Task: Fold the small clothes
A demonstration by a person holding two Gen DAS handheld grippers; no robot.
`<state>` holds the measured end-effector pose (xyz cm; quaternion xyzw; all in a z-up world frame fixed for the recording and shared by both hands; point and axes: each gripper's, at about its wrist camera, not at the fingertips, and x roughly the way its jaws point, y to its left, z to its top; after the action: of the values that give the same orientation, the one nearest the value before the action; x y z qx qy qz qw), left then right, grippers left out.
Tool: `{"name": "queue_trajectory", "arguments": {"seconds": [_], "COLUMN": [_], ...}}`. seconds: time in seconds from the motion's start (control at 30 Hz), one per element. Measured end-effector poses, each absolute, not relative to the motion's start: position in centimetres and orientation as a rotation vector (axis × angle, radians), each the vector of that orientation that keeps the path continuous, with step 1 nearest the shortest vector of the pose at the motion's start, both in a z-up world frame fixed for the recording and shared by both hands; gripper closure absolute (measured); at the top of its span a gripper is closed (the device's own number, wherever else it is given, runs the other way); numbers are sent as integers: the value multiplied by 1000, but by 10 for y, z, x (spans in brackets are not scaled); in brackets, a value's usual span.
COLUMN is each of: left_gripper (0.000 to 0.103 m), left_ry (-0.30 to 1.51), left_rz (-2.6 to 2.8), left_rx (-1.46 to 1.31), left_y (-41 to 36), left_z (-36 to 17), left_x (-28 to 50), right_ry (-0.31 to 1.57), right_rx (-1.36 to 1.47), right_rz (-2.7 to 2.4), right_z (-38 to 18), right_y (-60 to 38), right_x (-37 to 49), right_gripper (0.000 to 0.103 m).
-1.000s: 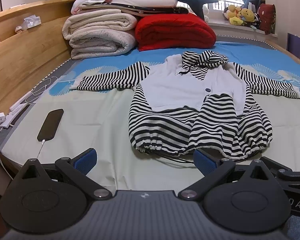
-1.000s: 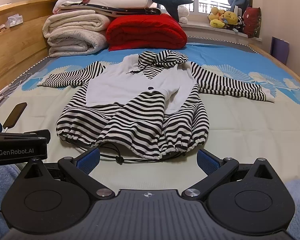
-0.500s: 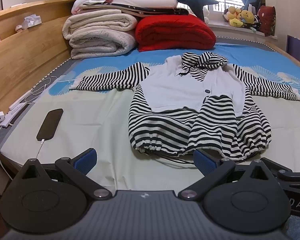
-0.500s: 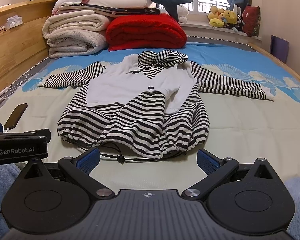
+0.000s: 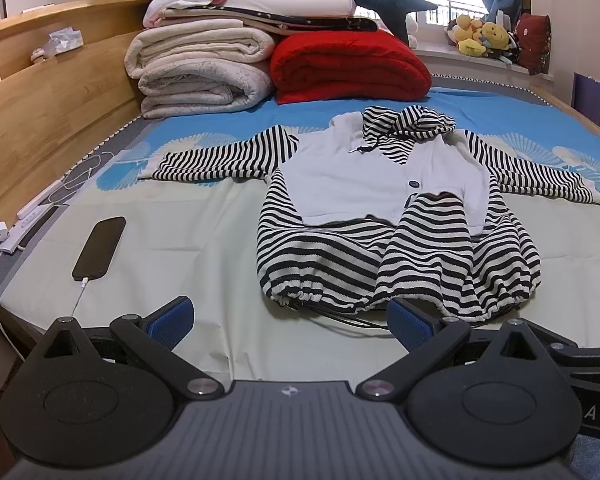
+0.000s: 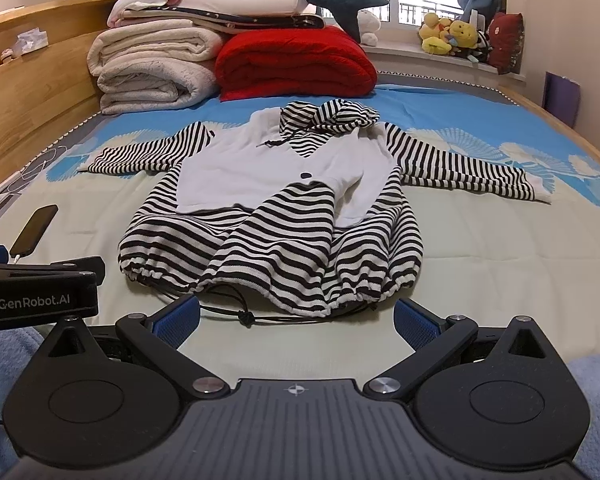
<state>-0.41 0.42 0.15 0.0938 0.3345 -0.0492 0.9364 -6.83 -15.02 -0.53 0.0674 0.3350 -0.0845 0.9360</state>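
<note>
A small black-and-white striped hooded garment with a white vest front [image 5: 380, 200] lies spread flat on the bed, sleeves out to both sides, hem with a black drawstring toward me; it also shows in the right wrist view [image 6: 276, 208]. My left gripper [image 5: 290, 322] is open and empty, just short of the hem's left part. My right gripper [image 6: 296, 320] is open and empty, just short of the hem's middle, with the drawstring knot [image 6: 244, 315] between its fingers.
A black phone [image 5: 99, 248] on a cable lies on the bed to the left. Folded white blankets [image 5: 196, 68] and a red blanket [image 5: 348, 68] are stacked at the far end. A wooden bed frame [image 5: 40, 108] runs along the left. Plush toys [image 5: 480, 36] sit on the windowsill.
Both views have shifted slightly; the garment sits a little farther from the fingertips. Both grippers stay open and empty.
</note>
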Motion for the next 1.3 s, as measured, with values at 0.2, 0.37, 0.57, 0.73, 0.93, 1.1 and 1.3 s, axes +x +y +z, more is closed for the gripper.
{"name": "queue_trajectory", "arguments": {"seconds": [0.2,0.37,0.57,0.73,0.93,1.1,1.3], "left_gripper": [1,0,0,0,0,0,0], "left_ry": [680,678,673,676,683,694,717], "left_rz": [-105,-107,-109,-109,-107,-110,-113], "left_rx": [193,192,192,189,188,181,177], "left_y": [6,5,5,6,7,8,9], "left_z": [3,3,6,6,4,2,-4], "left_x": [-4,-5,-6,-6,-4,-1,6], "right_ry": [684,682,683,688,693,707,733], "right_rx": [139,138,142,141,141,145,166], "right_rz": [-173,-173,-171,-169,-167,-163,-156], "right_z": [-5,-4,-4,-4,-5,-8,-15], "right_y": [-150,-149,-151,-151,-150,-150,-152], "right_x": [-69,-68,-69,-68,-67,-64,-60], "right_gripper": [1,1,1,1,1,1,1]}}
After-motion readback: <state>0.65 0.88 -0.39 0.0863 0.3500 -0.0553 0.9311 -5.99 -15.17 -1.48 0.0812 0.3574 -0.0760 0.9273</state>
